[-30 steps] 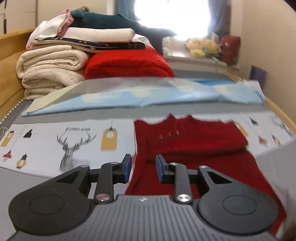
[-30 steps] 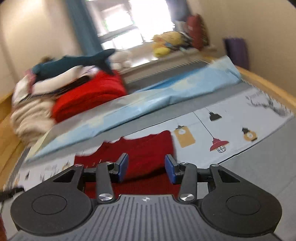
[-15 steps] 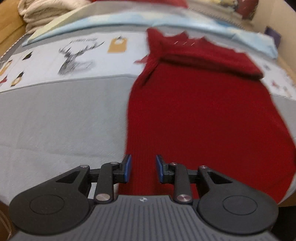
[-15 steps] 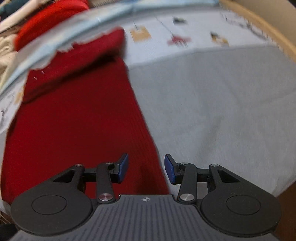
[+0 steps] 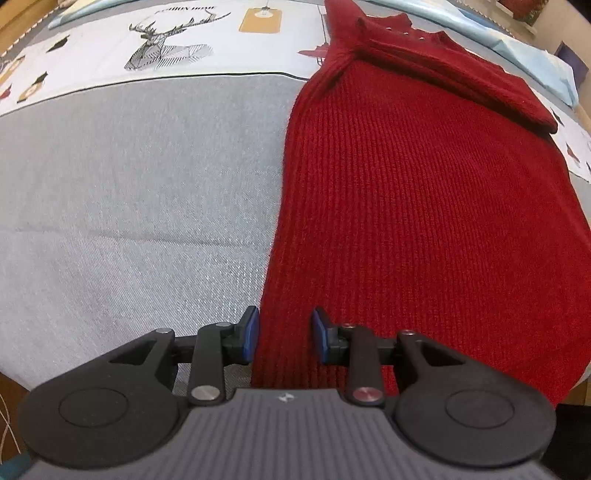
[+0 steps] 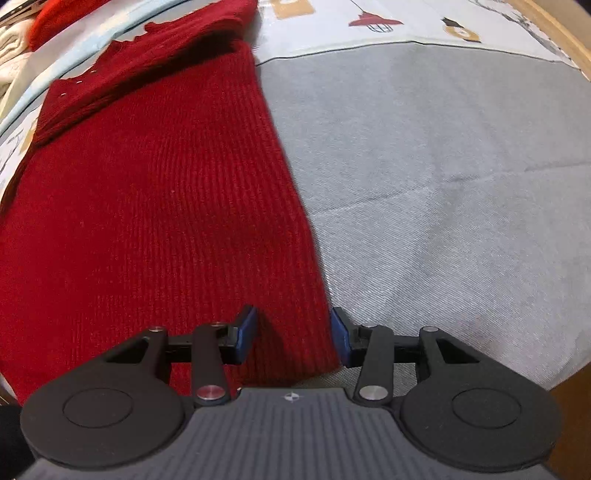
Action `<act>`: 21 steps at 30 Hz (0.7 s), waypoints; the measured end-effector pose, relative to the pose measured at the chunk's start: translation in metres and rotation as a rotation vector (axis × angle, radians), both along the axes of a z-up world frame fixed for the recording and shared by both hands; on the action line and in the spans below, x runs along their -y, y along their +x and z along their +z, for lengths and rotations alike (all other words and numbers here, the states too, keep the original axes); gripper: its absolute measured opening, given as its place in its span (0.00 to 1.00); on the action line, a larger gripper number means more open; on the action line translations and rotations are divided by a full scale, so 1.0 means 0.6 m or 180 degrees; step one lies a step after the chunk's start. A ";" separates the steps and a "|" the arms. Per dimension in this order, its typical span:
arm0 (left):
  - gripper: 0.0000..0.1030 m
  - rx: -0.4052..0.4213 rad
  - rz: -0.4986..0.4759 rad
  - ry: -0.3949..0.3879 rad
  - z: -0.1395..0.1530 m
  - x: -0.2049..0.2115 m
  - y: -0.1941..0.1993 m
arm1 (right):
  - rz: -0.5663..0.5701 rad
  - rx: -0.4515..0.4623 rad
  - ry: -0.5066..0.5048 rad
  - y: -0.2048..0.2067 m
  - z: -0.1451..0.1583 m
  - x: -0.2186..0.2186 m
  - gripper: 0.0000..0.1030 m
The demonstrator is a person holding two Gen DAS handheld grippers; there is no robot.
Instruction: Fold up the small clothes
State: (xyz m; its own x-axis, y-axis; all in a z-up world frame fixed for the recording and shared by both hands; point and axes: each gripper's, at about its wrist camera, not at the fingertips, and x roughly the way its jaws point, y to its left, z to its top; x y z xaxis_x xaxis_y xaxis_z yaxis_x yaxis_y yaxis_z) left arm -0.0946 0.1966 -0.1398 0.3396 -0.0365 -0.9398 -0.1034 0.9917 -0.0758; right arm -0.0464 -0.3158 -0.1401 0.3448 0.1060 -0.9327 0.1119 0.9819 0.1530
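Observation:
A dark red ribbed knit sweater [image 5: 424, 192] lies flat on the grey bed cover, its sleeve folded across the chest near the collar. My left gripper [image 5: 284, 338] is open, low over the sweater's near left hem corner, its blue pads either side of the left edge. In the right wrist view the same sweater [image 6: 155, 206] fills the left half. My right gripper [image 6: 293, 338] is open over the sweater's near right hem corner, with the fabric's right edge between the pads. Neither gripper holds anything.
The grey bed cover [image 5: 129, 192] meets a white printed sheet [image 5: 166, 55] with a deer and lamp pattern at the far side. A wooden bed rail [image 6: 554, 33] curves along the far right. The bed's near edge lies just under both grippers.
Both grippers have dropped from looking across the bed to hovering low over the sweater's near hem, moving back toward the bed's near edge. Both stayed open.

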 end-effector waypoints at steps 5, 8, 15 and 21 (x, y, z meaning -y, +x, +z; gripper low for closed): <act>0.09 0.0153 -0.0165 0.0146 0.020 0.017 -0.004 | 0.0020 0.0159 0.0040 -0.009 0.014 -0.013 0.08; 0.06 0.0454 -0.0259 0.0029 0.070 0.024 -0.012 | -0.0027 0.0467 0.0167 -0.015 0.056 -0.006 0.07; 0.05 0.1077 -0.0488 -0.0231 0.203 0.036 -0.038 | -0.0047 0.1302 0.0798 -0.050 0.191 0.019 0.06; 0.04 0.1530 -0.0464 -0.0458 0.302 0.021 -0.097 | -0.0045 0.1717 0.1012 -0.105 0.266 0.063 0.05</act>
State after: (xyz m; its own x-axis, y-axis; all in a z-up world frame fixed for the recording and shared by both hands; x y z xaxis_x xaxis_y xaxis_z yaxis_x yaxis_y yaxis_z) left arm -0.1530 0.1838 0.0411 0.7133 -0.2330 -0.6610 0.1151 0.9693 -0.2173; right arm -0.1095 -0.3533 0.0197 0.7618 0.3417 -0.5504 -0.0499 0.8780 0.4760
